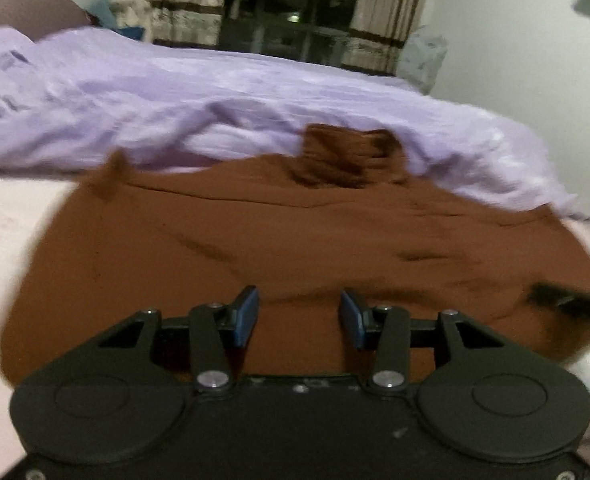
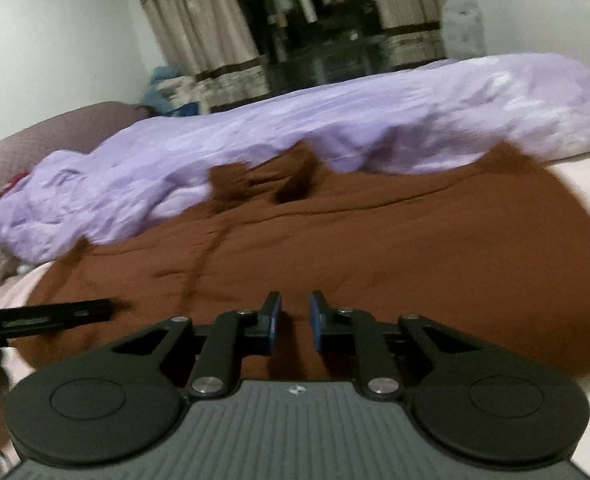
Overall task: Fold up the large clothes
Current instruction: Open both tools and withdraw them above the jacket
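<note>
Bedroom scene, seen from two cameras mounted on hand-held grippers, both blurred. A large rust-brown knitted garment [image 1: 295,240] lies spread flat across a pale pink bed sheet [image 1: 11,232], filling the middle of both views. Its ribbed neck opening [image 1: 347,156] sits at the far edge, pressed against a crumpled lilac duvet [image 1: 175,92] that runs across the bed behind it. A few shallow creases cross the brown fabric.

In the left wrist view, the left gripper [image 1: 300,316], black with blue pads, hangs over the near part of the garment. Its two fingers stand clearly apart, and only the brown fabric below shows in the gap; nothing is pinched between the pads. At the right edge of this view, a blurred black finger of the right gripper [image 1: 567,300] reaches in over the garment.

In the right wrist view, the right gripper [image 2: 295,322] is likewise over the garment's near part. Its blue pads are close together, with a narrow gap between them and no cloth caught in it. At the left edge of this view, the left gripper shows as a black bar [image 2: 47,318] reaching in above the brown fabric.

Beyond the bed, beige curtains with dark brown bands [image 1: 179,0] frame an open dark wardrobe [image 1: 291,8] with hanging clothes. A mauve quilted headboard [image 2: 35,148] stands at one end of the bed, and the walls are white [image 1: 515,60].
</note>
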Tool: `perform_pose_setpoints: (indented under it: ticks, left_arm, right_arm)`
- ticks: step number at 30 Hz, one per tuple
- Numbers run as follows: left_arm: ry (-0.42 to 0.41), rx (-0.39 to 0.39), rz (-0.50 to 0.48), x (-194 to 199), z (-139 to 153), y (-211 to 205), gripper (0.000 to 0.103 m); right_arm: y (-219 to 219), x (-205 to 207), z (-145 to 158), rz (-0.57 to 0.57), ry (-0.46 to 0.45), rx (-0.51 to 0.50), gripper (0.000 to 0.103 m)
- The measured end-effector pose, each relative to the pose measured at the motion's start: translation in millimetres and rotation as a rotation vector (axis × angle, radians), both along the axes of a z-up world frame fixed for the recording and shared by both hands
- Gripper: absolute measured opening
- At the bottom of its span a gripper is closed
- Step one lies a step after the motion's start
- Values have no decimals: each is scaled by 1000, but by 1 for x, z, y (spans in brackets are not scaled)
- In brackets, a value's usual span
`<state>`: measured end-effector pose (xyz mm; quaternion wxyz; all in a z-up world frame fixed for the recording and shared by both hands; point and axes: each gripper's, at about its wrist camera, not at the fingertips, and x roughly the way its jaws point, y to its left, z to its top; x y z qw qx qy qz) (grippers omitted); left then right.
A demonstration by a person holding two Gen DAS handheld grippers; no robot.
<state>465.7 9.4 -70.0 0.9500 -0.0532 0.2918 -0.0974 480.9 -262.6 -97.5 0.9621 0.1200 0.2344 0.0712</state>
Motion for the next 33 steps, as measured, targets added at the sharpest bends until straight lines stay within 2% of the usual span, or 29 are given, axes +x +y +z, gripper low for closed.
perform_pose_setpoints:
  ticks: [7, 9, 12, 14, 17, 20, 23, 28, 33]
  left_arm:
    - [19, 22, 129, -2, -5, 75, 46]
    - [19, 25, 140, 0, -7, 82, 46]
    - [27, 9, 145, 7, -17, 85, 46]
    - [10, 17, 147, 7, -25, 81, 46]
    - [2, 33, 156, 7, -22, 75, 46]
    - [10, -3, 158, 9, -8, 80, 46]
    - [-22, -38, 136, 16, 14, 82, 46]
    - [-41, -5, 125, 48, 35, 75, 46]
    - [18, 2, 130, 82, 23, 71, 46]
  right_arm:
    - [-84, -13, -1, -212, 27, -63, 19]
    - [-107, -16, -5, -265, 37, -67, 19]
    - [-124, -15, -17, -282, 52, -42, 15]
    - [-129, -12, -28, -276, 51, 4, 15]
    - [-121, -13, -32, -282, 34, -22, 15]
    - [-120, -13, -20, -284, 42, -43, 16]
    - [-124, -7, 6, -264, -8, -26, 20]
    - [-120, 31, 38, -263, -57, -57, 21]
    - [-120, 77, 26, -272, 23, -66, 21]
